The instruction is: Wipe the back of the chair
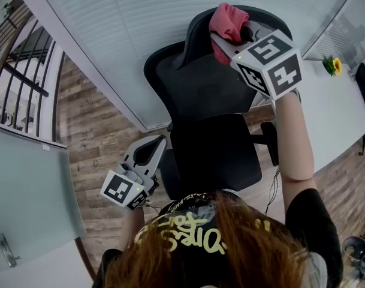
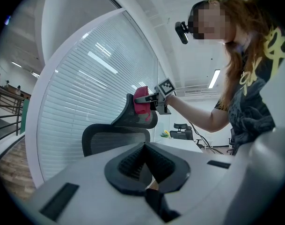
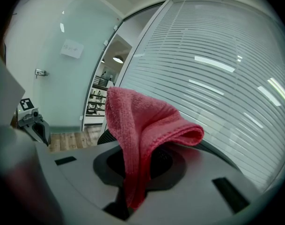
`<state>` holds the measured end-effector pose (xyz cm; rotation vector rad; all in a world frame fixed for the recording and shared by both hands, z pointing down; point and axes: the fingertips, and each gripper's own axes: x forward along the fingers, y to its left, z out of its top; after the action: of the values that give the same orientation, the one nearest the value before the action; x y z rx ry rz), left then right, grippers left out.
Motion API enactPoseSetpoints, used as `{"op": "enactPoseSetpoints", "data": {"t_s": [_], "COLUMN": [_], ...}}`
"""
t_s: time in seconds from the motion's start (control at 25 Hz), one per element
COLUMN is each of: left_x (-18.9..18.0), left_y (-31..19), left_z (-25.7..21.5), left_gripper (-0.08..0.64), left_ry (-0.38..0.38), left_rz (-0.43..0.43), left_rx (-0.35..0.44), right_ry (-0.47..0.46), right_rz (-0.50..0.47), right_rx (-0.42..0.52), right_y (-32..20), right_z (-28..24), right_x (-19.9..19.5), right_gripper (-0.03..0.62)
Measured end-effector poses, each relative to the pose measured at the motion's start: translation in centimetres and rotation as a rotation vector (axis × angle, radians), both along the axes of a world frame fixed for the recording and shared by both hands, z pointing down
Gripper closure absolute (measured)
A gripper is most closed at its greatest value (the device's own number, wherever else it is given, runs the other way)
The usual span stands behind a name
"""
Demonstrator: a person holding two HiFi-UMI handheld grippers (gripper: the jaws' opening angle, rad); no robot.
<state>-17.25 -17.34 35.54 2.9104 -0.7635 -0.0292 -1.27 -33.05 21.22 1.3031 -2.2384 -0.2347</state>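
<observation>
A black mesh office chair faces me, its backrest [image 1: 194, 83] below its headrest [image 1: 260, 18]. My right gripper [image 1: 230, 41] is shut on a pink cloth [image 1: 227, 20] and holds it against the headrest's top. In the right gripper view the cloth [image 3: 142, 125] drapes out of the jaws and hides the chair behind it. The left gripper view shows the cloth [image 2: 141, 100] on the headrest [image 2: 137, 118], above the backrest [image 2: 112, 139]. My left gripper [image 1: 147, 152] hangs low beside the seat's left edge, shut with nothing in it.
Behind the chair stands a curved glass wall with white blinds [image 1: 140, 23]. A white desk [image 1: 332, 113] with a yellow flower [image 1: 333, 65] lies at the right. Wooden floor [image 1: 92, 137] and a railing [image 1: 20, 71] are at the left.
</observation>
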Motion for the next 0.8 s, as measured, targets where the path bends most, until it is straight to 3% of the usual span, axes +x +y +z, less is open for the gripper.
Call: {"op": "enactPoseSetpoints", "data": {"t_s": [0.52, 0.8], "left_x": [-2.0, -1.6], "left_y": [-0.4, 0.0], "left_z": [0.8, 0.4], "left_gripper": [0.569, 0.569], "left_ry": [-0.01, -0.021], "left_rz": [0.016, 0.014], "left_rx": [-0.024, -0.016], "right_ry": [0.006, 0.028], "right_rz": [-0.005, -0.083], "right_rx": [0.027, 0.056], "right_y": [0.8, 2.2], "right_z": [-0.3, -0.6], "right_x": [-3.1, -5.3], "right_gripper": [0.534, 0.534]}}
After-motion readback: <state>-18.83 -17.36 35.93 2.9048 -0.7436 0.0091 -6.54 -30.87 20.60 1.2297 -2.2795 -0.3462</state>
